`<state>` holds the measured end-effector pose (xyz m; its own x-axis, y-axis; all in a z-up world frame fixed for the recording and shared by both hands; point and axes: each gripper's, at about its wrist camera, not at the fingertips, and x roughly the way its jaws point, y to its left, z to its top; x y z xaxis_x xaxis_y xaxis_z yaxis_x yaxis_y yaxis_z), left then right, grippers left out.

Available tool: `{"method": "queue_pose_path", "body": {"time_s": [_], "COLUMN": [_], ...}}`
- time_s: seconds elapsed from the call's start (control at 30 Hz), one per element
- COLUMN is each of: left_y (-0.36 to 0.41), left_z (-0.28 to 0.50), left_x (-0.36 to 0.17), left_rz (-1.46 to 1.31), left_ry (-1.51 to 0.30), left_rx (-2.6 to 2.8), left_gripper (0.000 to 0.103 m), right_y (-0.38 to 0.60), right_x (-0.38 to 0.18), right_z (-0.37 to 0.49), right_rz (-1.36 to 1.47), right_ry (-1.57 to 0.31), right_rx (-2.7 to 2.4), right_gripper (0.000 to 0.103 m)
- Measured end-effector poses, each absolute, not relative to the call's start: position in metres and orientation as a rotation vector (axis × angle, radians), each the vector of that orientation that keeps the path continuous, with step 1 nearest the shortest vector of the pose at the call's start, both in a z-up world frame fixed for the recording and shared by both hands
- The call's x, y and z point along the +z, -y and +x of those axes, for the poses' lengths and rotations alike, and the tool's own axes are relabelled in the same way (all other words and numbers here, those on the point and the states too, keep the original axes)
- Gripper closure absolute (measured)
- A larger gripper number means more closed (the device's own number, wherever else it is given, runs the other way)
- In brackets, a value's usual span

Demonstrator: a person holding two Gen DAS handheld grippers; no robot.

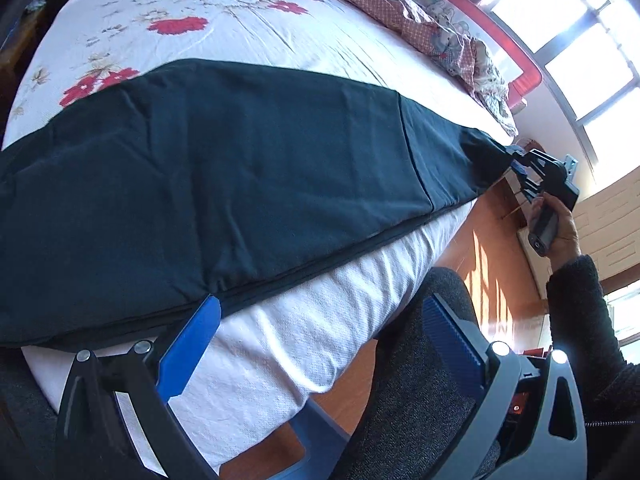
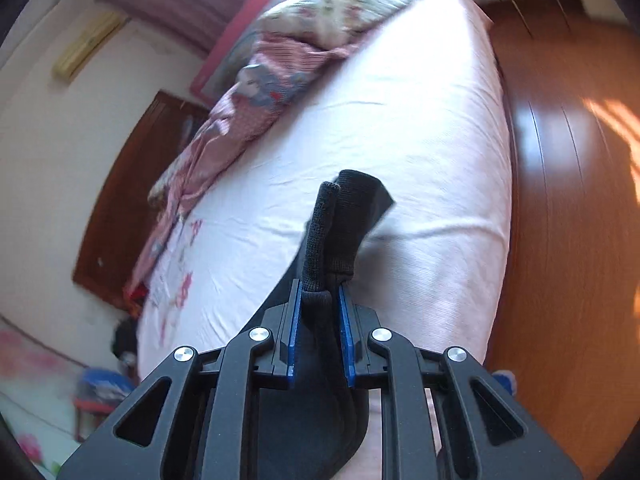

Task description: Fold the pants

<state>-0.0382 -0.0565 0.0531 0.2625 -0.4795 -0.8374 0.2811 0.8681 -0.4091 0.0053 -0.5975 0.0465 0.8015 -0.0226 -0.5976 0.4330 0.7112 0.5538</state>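
Left wrist view: left gripper (image 1: 320,344) is hanging wide open and empty over the near mattress edge, pointing steeply down; dark pants (image 1: 224,184) are lying stretched across the bed (image 1: 248,36). Farther right, a hand (image 1: 560,228) is gripping the right gripper (image 2: 319,320), its jaws pinching a bunched pants corner. Right wrist view is blurring, background unreadable.

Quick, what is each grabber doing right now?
Left gripper: open, holding nothing, beside the bed's edge.
Right gripper: shut on the end of the dark pants.
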Motion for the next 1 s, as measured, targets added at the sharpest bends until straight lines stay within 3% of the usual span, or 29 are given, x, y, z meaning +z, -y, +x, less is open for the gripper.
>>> {"method": "queue_pose_path", "body": {"time_s": [0.13, 0.23, 0.4, 0.47, 0.53, 0.77, 0.9, 1.0], "left_y": [0.022, -0.011, -0.066, -0.082, -0.097, -0.113, -0.104, -0.103], "left_z": [-0.035, -0.037, -0.047, -0.055, -0.063, -0.073, -0.068, -0.068], "left_x": [0.064, 0.068, 0.057, 0.050, 0.045, 0.023, 0.023, 0.026], "left_rz": [-0.253, -0.297, -0.362, -0.399, -0.436, -0.493, -0.482, -0.445], "left_ry": [-1.141, -1.106, -1.089, -1.096, -1.102, -1.130, -1.136, -1.132], "left_rx": [-0.446, -0.376, -0.245, -0.208, -0.179, -0.144, -0.179, -0.161], "left_gripper": [0.002, 0.002, 0.002, 0.002, 0.002, 0.002, 0.002, 0.002], "right_y": [0.477, 0.367, 0.203, 0.164, 0.148, 0.144, 0.147, 0.163], "right_x": [0.109, 0.112, 0.020, -0.038, -0.071, -0.045, -0.054, -0.009], "right_z": [0.024, 0.020, -0.003, -0.007, -0.019, -0.030, -0.056, -0.066], "right_rz": [0.310, -0.025, -0.508, -0.666, -0.813, -0.937, -0.947, -0.735], "right_ry": [-0.602, -0.606, -0.670, -0.743, -0.693, -0.632, -0.702, -0.724], "right_rx": [-0.146, -0.064, 0.092, 0.135, 0.087, 0.079, 0.212, 0.376], "right_gripper": [0.087, 0.087, 0.087, 0.087, 0.087, 0.086, 0.073, 0.065]}}
